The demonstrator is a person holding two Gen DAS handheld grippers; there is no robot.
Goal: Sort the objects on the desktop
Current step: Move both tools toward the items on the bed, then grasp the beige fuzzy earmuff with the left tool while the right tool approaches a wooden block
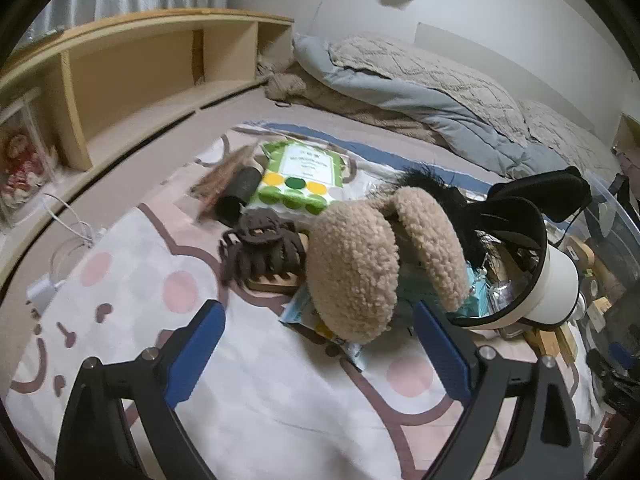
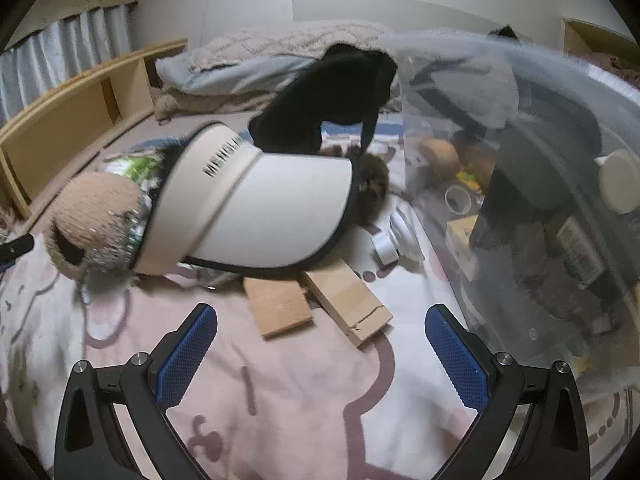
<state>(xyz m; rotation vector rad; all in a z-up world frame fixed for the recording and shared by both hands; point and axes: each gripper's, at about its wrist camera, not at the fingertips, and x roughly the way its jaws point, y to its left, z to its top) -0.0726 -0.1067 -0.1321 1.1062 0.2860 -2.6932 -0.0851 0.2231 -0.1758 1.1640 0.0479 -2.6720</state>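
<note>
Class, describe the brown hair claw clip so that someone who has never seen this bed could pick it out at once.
Start at the pink-and-white cartoon blanket spread over the bed, and find the pile of objects in its middle. Left of the fluffy tan plush, below the green-dotted packet, sits the brown hair claw clip on a slatted wooden piece. Only it has curved, interlocking teeth.
</note>
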